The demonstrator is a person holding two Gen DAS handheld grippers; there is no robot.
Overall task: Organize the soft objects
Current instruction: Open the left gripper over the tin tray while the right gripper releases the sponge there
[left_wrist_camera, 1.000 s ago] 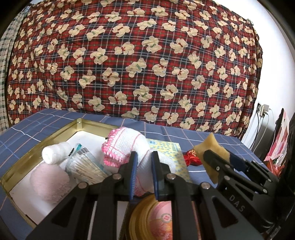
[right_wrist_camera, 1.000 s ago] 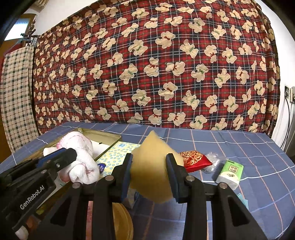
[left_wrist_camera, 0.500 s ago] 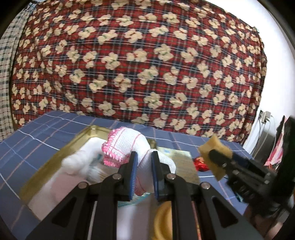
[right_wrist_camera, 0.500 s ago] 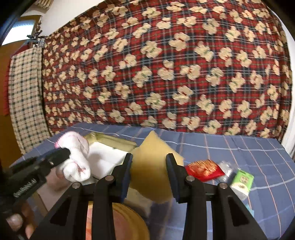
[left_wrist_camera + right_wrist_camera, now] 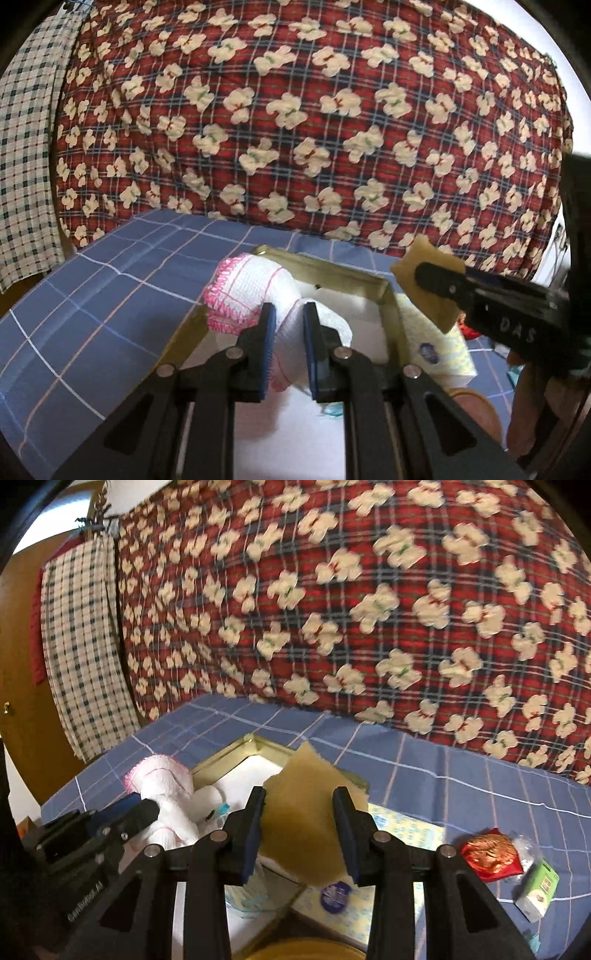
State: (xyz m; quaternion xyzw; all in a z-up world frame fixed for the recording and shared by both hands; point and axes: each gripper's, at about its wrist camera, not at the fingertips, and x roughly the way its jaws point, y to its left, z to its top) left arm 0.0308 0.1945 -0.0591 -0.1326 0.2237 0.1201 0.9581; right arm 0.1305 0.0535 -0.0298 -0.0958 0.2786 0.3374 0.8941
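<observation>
A blue checked cloth (image 5: 110,314) spreads under both tools. Below them sits a gold-rimmed tray (image 5: 391,306) with a white floor. The right gripper (image 5: 299,834) clamps a tan sponge (image 5: 306,812) above the tray's far corner. The left gripper (image 5: 288,343) pinches a pink-edged white cloth roll (image 5: 251,291) over the tray.

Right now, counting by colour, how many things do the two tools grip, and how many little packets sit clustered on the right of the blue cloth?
White cloth with pink edging, gripped: 1
Yellow sponge, gripped: 1
Red packet: 1
Clear wrapper: 1
Green and white pack: 1
Total: 5
</observation>
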